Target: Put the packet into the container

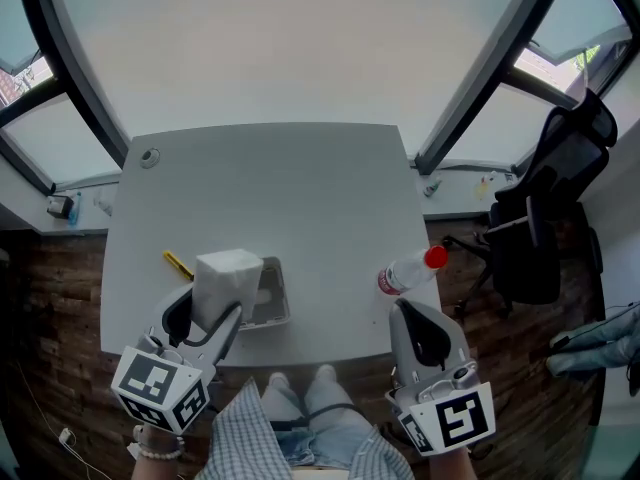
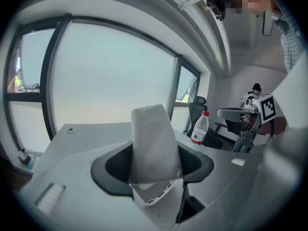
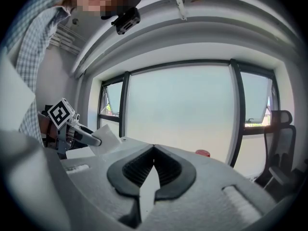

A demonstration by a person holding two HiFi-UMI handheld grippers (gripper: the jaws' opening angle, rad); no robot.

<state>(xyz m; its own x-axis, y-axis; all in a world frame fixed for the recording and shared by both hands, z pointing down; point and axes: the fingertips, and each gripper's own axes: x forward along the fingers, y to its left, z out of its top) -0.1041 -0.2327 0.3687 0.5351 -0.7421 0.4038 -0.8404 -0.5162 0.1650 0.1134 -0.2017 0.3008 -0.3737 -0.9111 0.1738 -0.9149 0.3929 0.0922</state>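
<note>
The left tool (image 1: 213, 315) is clenched on a white, soft, upright packet (image 1: 228, 276), gripping its lower part. The packet hangs over the left end of a pale rectangular plastic container (image 1: 271, 298) on the grey counter (image 1: 280, 188). The right tool (image 3: 153, 150) is clenched on nothing, beside a clear, red-capped plastic bottle (image 1: 405, 271) lying at the counter's edge.

An office: grey desk (image 1: 300, 188), black swivel chair (image 1: 545, 238), tall windows (image 1: 280, 38).
</note>
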